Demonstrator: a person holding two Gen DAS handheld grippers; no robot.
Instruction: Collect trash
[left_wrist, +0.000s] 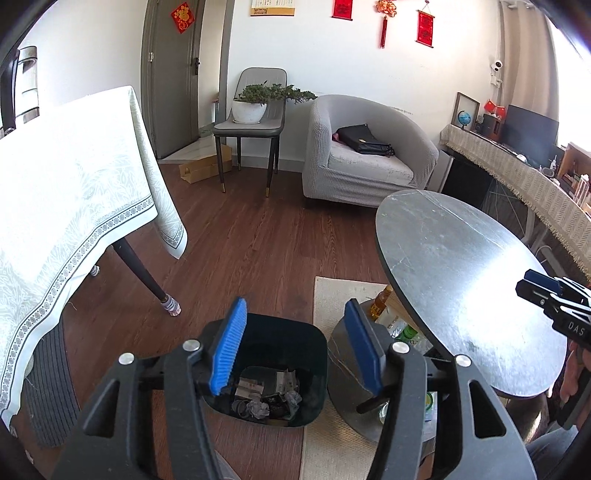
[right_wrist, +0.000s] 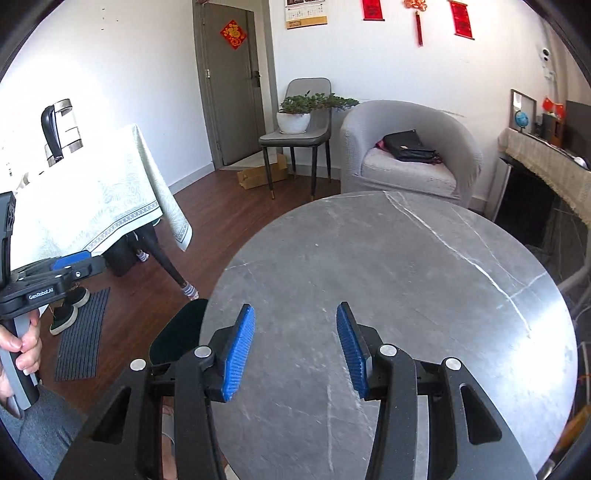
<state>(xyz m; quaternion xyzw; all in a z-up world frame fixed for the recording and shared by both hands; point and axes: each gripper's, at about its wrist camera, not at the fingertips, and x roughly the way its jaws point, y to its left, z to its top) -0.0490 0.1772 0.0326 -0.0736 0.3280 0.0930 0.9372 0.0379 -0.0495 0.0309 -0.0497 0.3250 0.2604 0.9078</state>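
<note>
- Directly below the left gripper (left_wrist: 295, 347), its jaws spread with nothing between them, the dark bin (left_wrist: 314, 369) sits on the floor holding crumpled paper (left_wrist: 258, 408) and wrappers: some trash looks already collected.
- Right of it, under the round table (left_wrist: 461, 280), bottles (left_wrist: 380, 304) sit on a lower shelf; whether they count as trash I cannot tell.
- The right gripper (right_wrist: 295, 350) hovers spread and empty over the bare tabletop, which looks finished.
</note>
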